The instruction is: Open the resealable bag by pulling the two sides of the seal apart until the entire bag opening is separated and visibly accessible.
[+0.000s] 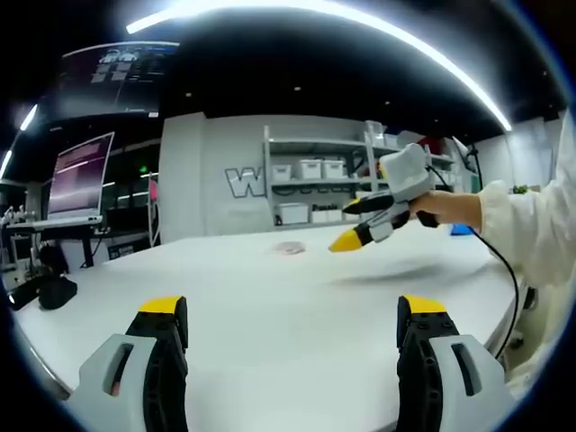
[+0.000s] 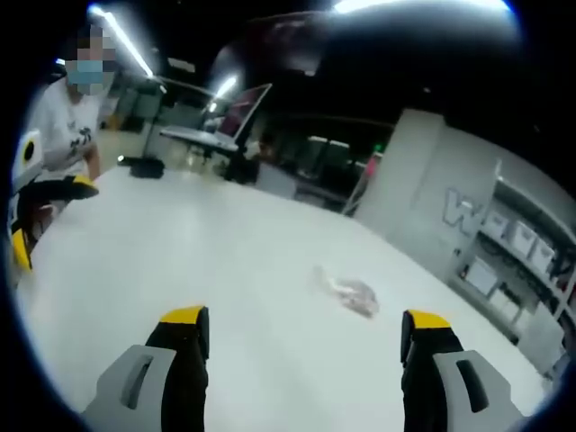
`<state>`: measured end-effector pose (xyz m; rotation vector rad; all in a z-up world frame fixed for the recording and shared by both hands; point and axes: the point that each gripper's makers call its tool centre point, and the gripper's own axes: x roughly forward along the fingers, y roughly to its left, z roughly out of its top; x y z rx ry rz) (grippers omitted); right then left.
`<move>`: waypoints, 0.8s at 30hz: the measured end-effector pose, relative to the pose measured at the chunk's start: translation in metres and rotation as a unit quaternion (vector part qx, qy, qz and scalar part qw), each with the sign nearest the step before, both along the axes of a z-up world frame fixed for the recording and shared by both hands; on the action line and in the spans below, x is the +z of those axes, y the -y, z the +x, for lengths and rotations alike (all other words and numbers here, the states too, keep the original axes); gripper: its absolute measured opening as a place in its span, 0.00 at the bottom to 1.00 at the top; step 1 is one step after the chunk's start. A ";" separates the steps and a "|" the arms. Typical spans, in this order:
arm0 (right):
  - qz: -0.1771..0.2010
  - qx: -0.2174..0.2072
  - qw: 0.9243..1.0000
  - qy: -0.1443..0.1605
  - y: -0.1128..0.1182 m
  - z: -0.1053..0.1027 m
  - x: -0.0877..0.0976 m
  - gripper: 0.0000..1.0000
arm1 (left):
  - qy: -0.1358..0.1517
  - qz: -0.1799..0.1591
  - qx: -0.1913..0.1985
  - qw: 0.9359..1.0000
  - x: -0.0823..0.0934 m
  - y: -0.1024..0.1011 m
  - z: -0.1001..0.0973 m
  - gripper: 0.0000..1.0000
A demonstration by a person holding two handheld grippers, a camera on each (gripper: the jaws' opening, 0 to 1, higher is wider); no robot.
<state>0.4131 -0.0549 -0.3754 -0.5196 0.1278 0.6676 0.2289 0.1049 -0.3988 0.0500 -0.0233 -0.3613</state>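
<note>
Both my grippers' jaws wide open, holding nothing; bag [image 2: 349, 293] at 12 on table [image 2: 225, 270], shelving [image 1: 315, 184] behind, nothing in btwn.

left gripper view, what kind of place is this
Probably a lab or workshop: a large white table, shelving with white storage bins against the wall, and a monitor on a desk at the side.

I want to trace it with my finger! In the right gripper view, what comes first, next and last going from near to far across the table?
Right gripper → small clear crumpled resealable bag → black object at the white table's far edge.
</note>
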 end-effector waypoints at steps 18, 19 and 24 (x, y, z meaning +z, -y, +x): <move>-0.041 0.009 0.999 0.011 -0.009 0.019 -0.001 0.89 | 0.002 0.002 -0.006 1.000 -0.001 0.002 0.001 0.95; -0.044 0.009 0.999 0.011 -0.009 0.020 -0.002 0.89 | 0.001 0.003 -0.006 1.000 -0.002 0.002 0.001 0.95; -0.048 0.006 0.999 0.011 -0.006 0.023 -0.003 0.89 | -0.001 -0.006 -0.009 1.000 -0.001 0.001 0.001 0.95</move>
